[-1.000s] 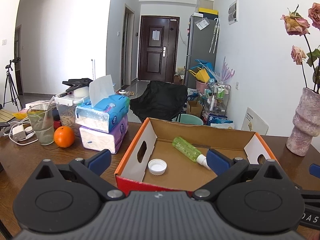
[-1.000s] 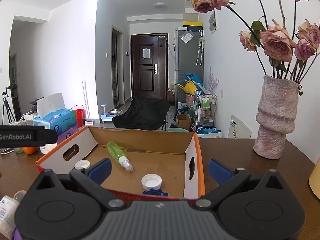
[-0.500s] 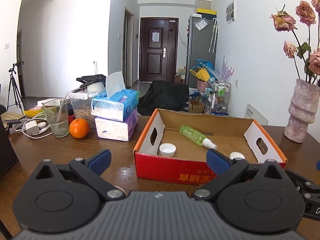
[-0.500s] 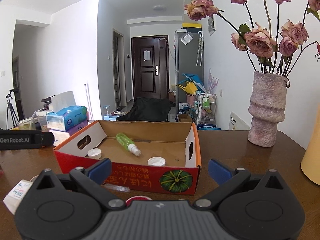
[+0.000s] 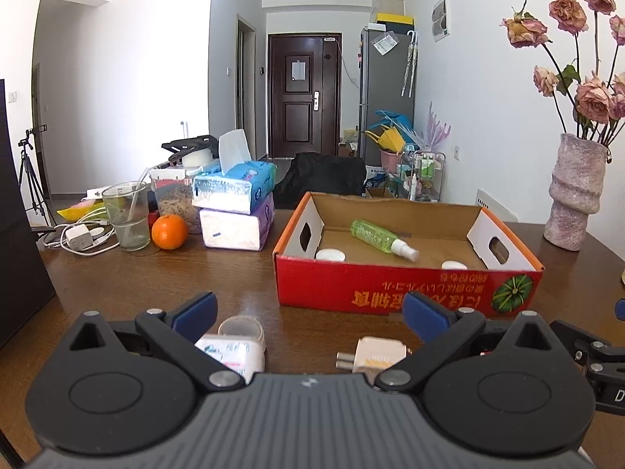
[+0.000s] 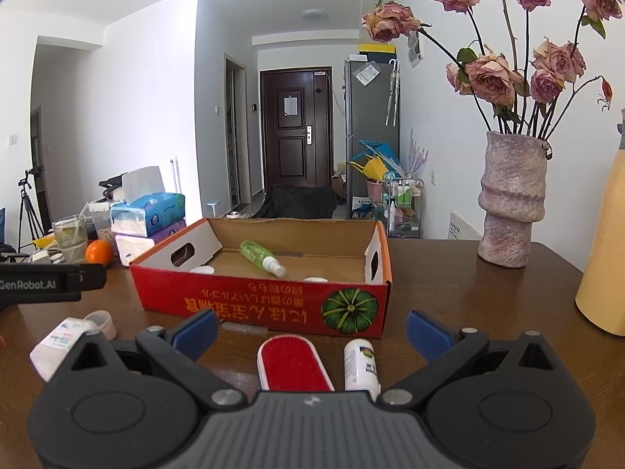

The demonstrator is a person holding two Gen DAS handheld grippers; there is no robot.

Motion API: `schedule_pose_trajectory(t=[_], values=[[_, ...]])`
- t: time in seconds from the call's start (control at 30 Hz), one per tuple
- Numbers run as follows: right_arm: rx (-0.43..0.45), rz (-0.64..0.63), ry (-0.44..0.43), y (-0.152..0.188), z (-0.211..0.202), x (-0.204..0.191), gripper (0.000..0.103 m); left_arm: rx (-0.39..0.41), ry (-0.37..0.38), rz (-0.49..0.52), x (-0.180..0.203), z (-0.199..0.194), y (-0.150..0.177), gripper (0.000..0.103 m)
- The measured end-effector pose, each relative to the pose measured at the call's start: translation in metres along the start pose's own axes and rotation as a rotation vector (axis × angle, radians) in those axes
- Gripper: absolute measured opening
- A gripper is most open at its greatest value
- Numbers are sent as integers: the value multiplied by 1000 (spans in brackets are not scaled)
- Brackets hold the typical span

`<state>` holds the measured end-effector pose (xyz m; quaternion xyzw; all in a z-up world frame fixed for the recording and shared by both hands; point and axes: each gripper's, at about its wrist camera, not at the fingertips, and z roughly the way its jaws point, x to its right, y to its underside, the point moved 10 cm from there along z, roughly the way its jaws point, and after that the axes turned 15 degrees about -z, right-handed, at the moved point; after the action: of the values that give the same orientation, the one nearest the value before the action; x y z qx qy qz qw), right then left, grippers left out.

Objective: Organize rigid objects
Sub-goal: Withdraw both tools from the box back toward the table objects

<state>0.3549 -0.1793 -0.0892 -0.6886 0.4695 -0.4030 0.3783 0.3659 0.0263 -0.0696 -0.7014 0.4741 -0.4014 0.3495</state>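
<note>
"GenRobot.AI" is printed in white on the black body of the left gripper (image 6: 50, 283), seen from the right wrist view at the left of the red cardboard box (image 6: 265, 305). The box's front wall carries upside-down yellow characters, too distorted to read, and a green pumpkin picture at its right end.

Inside the box lie a green spray bottle (image 5: 381, 239) with a white nozzle, tilted, and two white caps (image 5: 330, 255). In front of the box on the dark wooden desk (image 5: 129, 285) lie a white bottle with a clear cap (image 5: 234, 346), a white plug adapter (image 5: 377, 358), a red lint brush (image 6: 293, 361) and a small white labelled bottle (image 6: 361, 365); their label text is too small to read.

The left gripper (image 5: 308, 314) hovers with its blue-padded fingers spread wide, empty. The right gripper (image 6: 312, 328) likewise has its fingers wide apart, holding nothing.

Left of the box stand stacked tissue packs (image 5: 238, 205), an orange (image 5: 169, 231) and a glass (image 5: 127, 215). Right of it stands a vase of dried roses (image 6: 511, 203). Behind the box, a hallway leads to a dark door (image 5: 304, 95).
</note>
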Motion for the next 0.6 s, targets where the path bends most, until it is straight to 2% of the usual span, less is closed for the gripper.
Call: schedule_pose_trajectory(t=[0.6], values=[[-110,-46,-9,53,-15,-12,103,-123,-28,11,-41,-8,49,103]])
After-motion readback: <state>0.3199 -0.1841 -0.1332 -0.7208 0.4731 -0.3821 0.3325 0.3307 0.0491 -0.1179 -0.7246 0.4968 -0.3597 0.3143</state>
